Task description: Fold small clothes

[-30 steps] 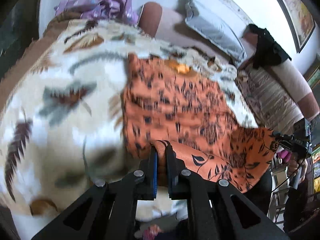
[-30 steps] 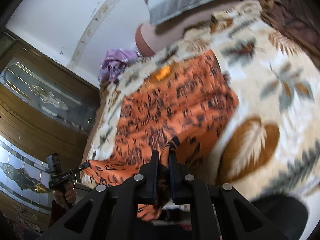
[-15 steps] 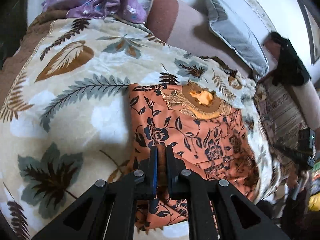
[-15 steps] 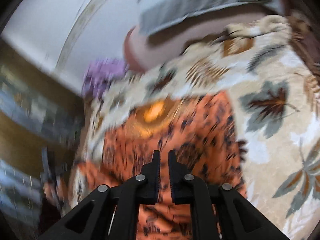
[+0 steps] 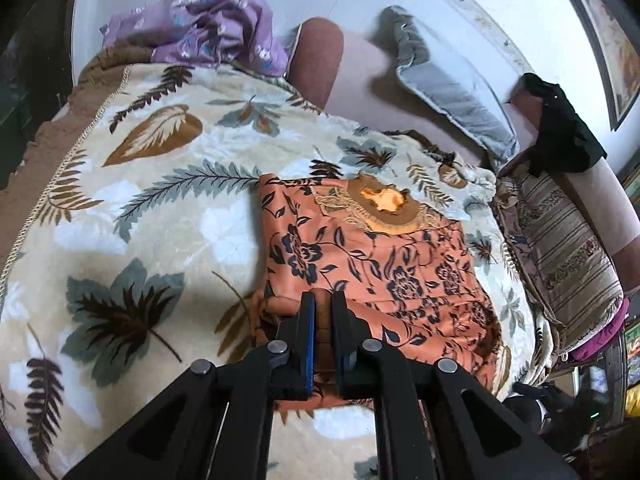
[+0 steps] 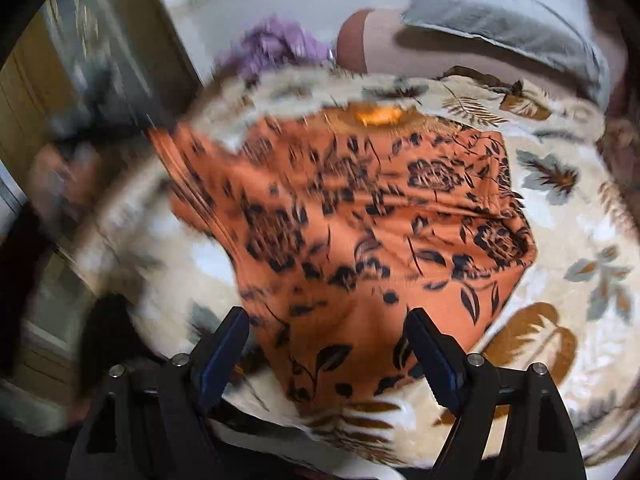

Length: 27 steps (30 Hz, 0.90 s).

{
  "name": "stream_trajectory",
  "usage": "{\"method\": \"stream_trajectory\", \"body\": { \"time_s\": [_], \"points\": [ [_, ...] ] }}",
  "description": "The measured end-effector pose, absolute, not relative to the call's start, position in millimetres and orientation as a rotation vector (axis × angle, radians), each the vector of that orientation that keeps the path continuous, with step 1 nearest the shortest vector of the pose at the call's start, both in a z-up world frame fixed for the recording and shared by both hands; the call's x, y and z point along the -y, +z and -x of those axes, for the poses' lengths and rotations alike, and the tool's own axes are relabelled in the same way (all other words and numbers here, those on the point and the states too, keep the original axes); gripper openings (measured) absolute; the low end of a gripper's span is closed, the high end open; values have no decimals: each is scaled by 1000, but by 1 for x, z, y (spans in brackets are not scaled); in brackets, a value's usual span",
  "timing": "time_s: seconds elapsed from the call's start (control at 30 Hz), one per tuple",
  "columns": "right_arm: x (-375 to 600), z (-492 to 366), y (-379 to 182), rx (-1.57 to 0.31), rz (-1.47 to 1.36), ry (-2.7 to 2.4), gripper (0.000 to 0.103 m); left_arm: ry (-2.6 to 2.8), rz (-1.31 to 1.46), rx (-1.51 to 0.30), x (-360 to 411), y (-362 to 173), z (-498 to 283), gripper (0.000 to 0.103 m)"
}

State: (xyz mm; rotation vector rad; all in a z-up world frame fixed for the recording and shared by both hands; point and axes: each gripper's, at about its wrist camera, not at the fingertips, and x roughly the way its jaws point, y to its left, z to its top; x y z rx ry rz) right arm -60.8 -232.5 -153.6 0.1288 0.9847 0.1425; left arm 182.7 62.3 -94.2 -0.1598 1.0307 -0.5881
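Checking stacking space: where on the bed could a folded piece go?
Bare leaf-print blanket lies left of the orange floral garment, up to the purple cloth. Its right side is crowded by the striped cushion.

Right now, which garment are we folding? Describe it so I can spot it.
On the leaf-print blanket covering the bed, look in front of the grey pillow. The orange garment with dark flowers lies there, its gold neckline toward the pillow. The only other cloth nearby is a crumpled purple one.
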Motion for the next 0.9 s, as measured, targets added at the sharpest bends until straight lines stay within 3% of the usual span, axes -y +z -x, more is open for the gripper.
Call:
{"method": "stream_trajectory", "body": {
  "time_s": [0.13,0.2,0.23,0.27,0.37,0.67,0.9],
  "points": [
    [206,41,-185,-1029,-44,83,83,-578,164,-1017,-66,-86,-163,8],
    [200,31,-206,-1091,-1,58,75,-571,174,-1014,-69,-84,-155,8],
    [200,29,-214,-1125,0,56,66,-570,181,-1015,-71,-83,-151,8],
    [205,30,-220,-1148,-19,67,31,-570,185,-1015,-72,-83,-148,8],
    [243,42,-209,-1114,-178,79,11,-567,175,-1010,-77,-80,-139,8],
    [395,47,-137,-887,-629,46,10,-563,239,-1033,-86,-80,-158,8],
    [482,-59,-129,-761,-839,-51,10,-507,260,-1048,-61,-79,-259,6]
  ]
}}
